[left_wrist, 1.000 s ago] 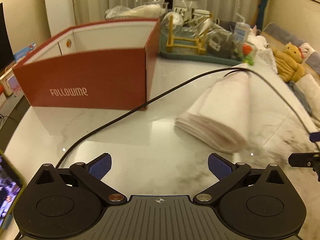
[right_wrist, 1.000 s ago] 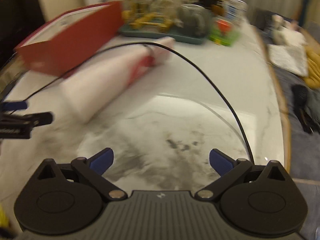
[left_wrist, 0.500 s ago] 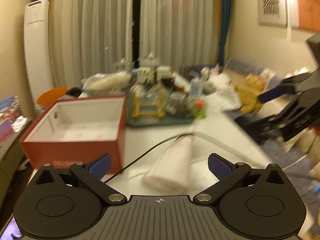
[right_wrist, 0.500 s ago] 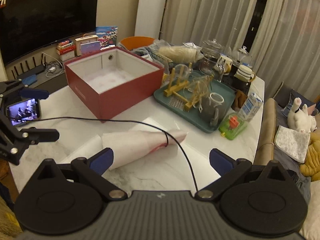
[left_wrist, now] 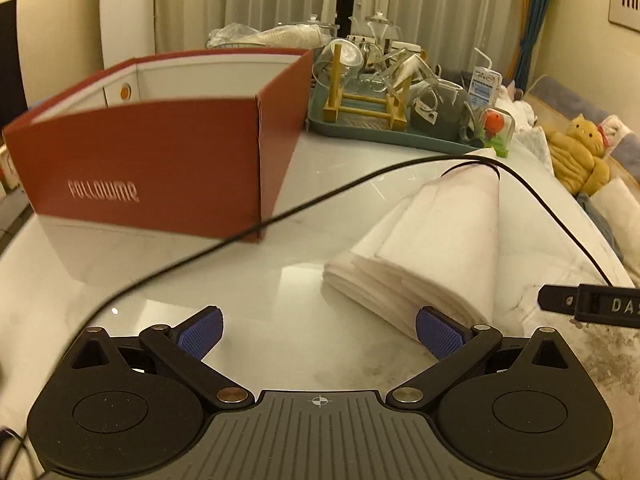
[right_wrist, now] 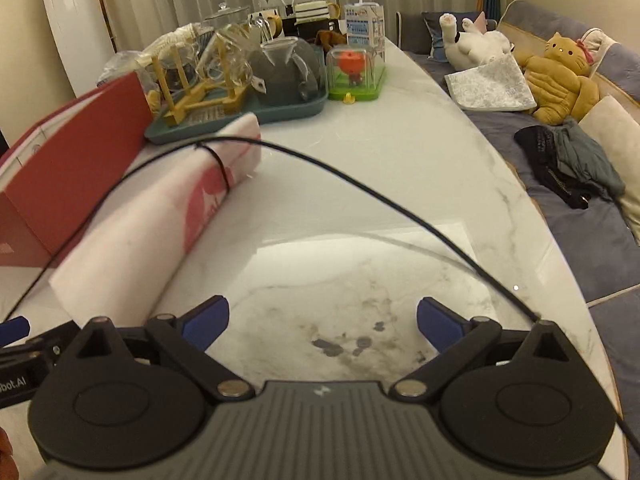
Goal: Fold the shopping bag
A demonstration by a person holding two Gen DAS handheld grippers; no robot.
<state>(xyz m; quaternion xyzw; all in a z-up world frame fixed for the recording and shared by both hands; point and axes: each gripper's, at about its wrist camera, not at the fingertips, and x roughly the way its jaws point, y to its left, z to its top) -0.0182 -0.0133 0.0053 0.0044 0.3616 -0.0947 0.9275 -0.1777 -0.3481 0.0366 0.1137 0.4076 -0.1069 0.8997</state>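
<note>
Both grippers have dropped from their raised pose of half a second ago and now sit low over the marble worktop (right_wrist: 400,184). The left gripper (left_wrist: 319,332) has its blue fingers (left_wrist: 200,330) spread apart, holding nothing, just short of the shopping bag (left_wrist: 436,240). The right gripper (right_wrist: 322,322) is likewise spread wide over bare worktop. The bag lies folded into a long white bundle (right_wrist: 160,216), bound near its far end by a black band, just beside the red box (left_wrist: 160,160). A black cable (right_wrist: 360,184) arcs above it.
</note>
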